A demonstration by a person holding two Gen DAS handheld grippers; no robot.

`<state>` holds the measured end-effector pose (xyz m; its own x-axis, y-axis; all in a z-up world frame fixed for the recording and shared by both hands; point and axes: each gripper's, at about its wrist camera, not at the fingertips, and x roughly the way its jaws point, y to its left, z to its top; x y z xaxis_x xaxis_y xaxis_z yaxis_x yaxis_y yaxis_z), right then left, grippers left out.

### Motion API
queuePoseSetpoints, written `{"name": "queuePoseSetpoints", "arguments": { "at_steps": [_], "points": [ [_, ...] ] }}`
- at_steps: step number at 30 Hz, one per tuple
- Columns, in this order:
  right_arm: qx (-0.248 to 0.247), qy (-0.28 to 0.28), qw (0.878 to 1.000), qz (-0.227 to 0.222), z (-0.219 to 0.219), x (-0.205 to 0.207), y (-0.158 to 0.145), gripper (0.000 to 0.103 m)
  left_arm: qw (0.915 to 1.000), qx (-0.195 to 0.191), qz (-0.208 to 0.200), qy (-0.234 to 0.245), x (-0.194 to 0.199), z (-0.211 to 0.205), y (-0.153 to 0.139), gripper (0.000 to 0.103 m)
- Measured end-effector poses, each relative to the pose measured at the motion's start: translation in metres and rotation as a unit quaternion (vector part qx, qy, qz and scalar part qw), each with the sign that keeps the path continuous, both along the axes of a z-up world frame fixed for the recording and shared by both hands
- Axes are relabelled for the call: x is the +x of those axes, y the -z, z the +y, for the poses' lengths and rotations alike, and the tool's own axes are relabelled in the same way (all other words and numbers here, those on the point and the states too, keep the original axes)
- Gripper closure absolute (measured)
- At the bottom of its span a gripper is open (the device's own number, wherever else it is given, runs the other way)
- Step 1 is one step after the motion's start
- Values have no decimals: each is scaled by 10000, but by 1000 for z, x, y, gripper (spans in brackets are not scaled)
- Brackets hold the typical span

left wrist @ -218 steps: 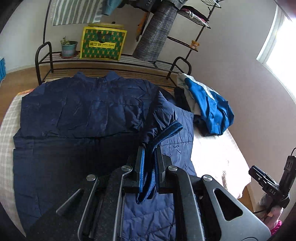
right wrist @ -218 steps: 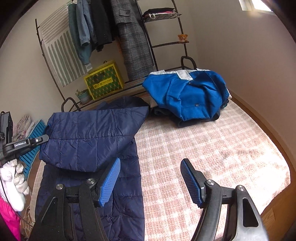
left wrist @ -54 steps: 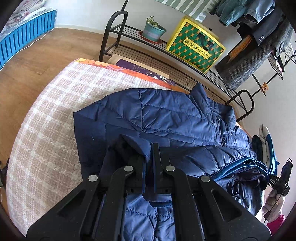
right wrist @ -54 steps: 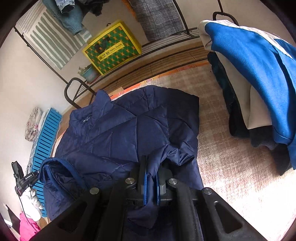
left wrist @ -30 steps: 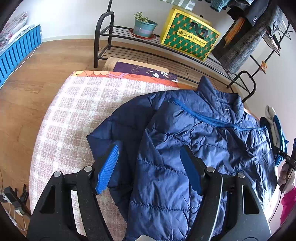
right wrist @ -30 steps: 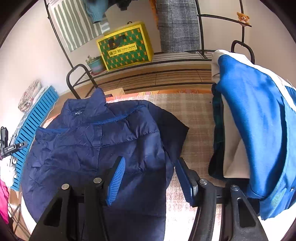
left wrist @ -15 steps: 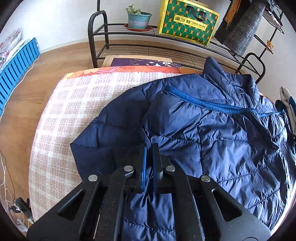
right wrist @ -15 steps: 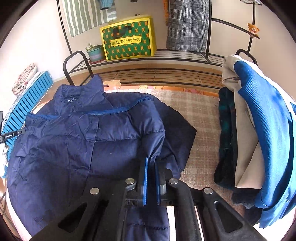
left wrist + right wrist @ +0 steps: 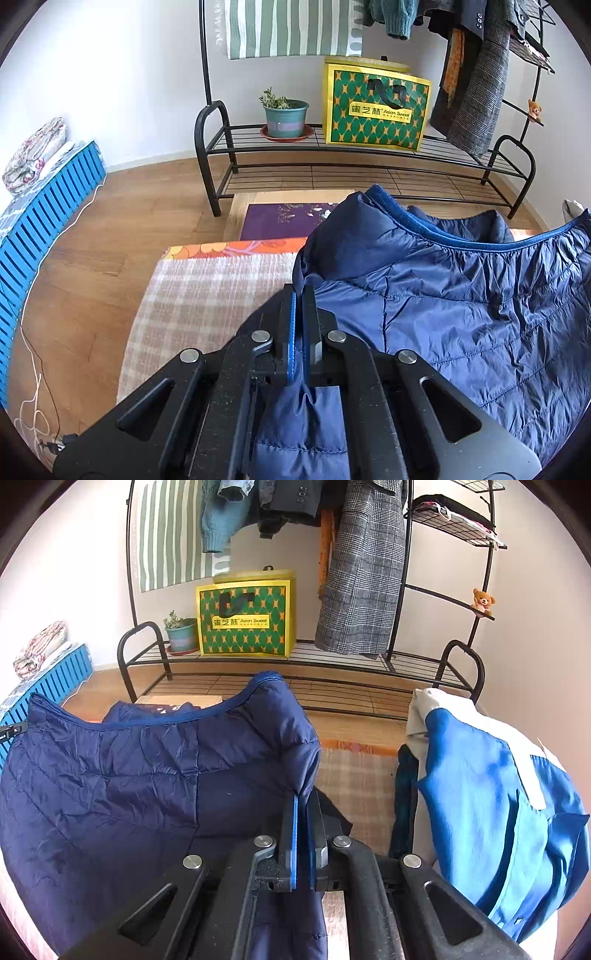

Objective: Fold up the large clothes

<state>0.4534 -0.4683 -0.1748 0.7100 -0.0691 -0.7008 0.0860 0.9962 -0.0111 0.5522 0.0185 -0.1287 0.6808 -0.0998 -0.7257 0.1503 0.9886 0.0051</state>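
A: Where does the navy quilted jacket (image 9: 461, 314) lie relative to the 2 tongs?

B: It hangs between them. The left tongs (image 9: 298, 295) are closed on a fold at the jacket's left edge; fabric runs between the blue pads and bunches below them. The right tongs (image 9: 303, 797) are clamped on a fold at the jacket's right edge, navy fabric again passing down between the pads. Both edges are raised above the checked bed cover (image 9: 207, 295), and the ribbed blue trim sags in a curve from one grip toward the other.

A: What is hidden or hard to read?

B: The black tong frames cover the jacket's near part in both views. The left view cuts the jacket off at the right rim; the right view cuts it off at the left rim. How much of the jacket touches the bed cannot be told. The blue-and-white garment (image 9: 498, 812) at far right lies on a darker one, only partly seen.

A: Which way does the jacket run?

B: Its long axis runs left to right between the 2 grips. The collar stands up at the far side, toward the black metal rack (image 9: 369, 147).
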Motion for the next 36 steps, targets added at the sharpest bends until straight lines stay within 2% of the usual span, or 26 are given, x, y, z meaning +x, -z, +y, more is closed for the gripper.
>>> {"name": "queuePoseSetpoints", "arguments": {
  "at_steps": [5, 13, 15, 17, 18, 19, 21, 23, 25, 27, 31, 34, 36],
  "points": [
    [-154, 274, 9994, 109, -6, 43, 15, 102, 9998, 73, -47, -178, 42, -13, 12, 103],
    [-579, 341, 9951, 729, 3, 86, 77, 102, 9966, 554, 430, -436, 79, -30, 95, 102],
    [-642, 309, 9936, 879, 6, 91, 87, 102, 9949, 758, 477, -463, 80, -36, 107, 99],
    [-762, 307, 9925, 903, 8, 90, 86, 100, 9931, 959, 504, -460, 82, -42, 107, 96],
    [-793, 379, 9921, 895, 7, 87, 80, 91, 9925, 1009, 488, -493, 82, -43, 102, 92],
    [-721, 427, 9928, 861, 4, 82, 72, 83, 9930, 976, 439, -501, 80, -43, 93, 90],
    [-418, 462, 9957, 683, -1, 64, 54, 81, 9953, 746, 313, -527, 70, -40, 70, 90],
    [-26, 509, 9975, 492, -7, 37, 36, 80, 9984, 339, 184, -403, 50, -40, 43, 90],
    [377, 435, 9977, 350, -7, 2, 19, 74, 9998, -105, 143, -64, 22, -51, 20, 89],
    [665, 380, 9967, 258, -3, -35, 8, 69, 9984, -361, 189, 395, -9, -74, 8, 89],
    [1124, 373, 9924, 342, 11, -107, 9, 52, 9919, -124, 222, 1248, -49, -144, 13, 88],
    [1421, 539, 9865, 611, 14, -143, 30, 52, 9892, -30, 404, 1411, -49, -188, 29, 88],
    [1700, 687, 9799, 782, 10, -159, 46, 51, 9875, 402, 429, 1461, -46, -214, 48, 88]
  ]
}}
